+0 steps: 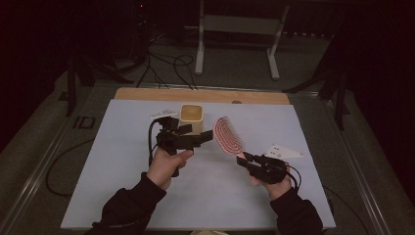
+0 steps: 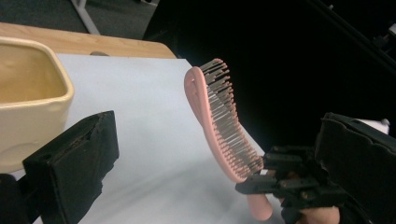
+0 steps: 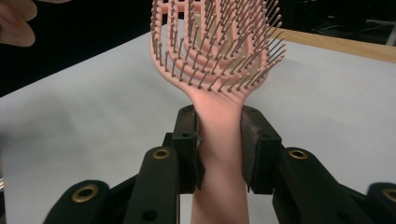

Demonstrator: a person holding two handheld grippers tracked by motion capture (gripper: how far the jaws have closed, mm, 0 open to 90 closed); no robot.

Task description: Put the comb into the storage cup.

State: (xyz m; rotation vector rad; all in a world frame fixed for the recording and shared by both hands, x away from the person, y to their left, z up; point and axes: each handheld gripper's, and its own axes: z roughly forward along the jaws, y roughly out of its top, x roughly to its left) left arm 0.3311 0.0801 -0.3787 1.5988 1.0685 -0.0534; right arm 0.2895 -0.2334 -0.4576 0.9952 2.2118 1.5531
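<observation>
A pink hairbrush (image 1: 227,134) is held above the worktop (image 1: 122,166) by the right claw (image 1: 246,158), whose two black pads are clamped on either side of the brush's handle, as is seen plainly in the right gripper view (image 3: 219,140). The brush head is raised and tilted up and away from the hand, with its bristles turned towards the right side of the worktop in the high view. In the left gripper view the hairbrush (image 2: 219,121) is seen edge-on, clear of the white sheet below it. The left claw (image 1: 193,135) is held just beside a cream square cup (image 1: 191,119) that stands upright near the far edge of the sheet; its jaws are spread wide apart, with nothing between them. The cup's rim (image 2: 65,95) is seen just above one of the left claw's pads (image 2: 74,158). A small white card (image 1: 284,151) lies flat on the sheet, near the right hand.
</observation>
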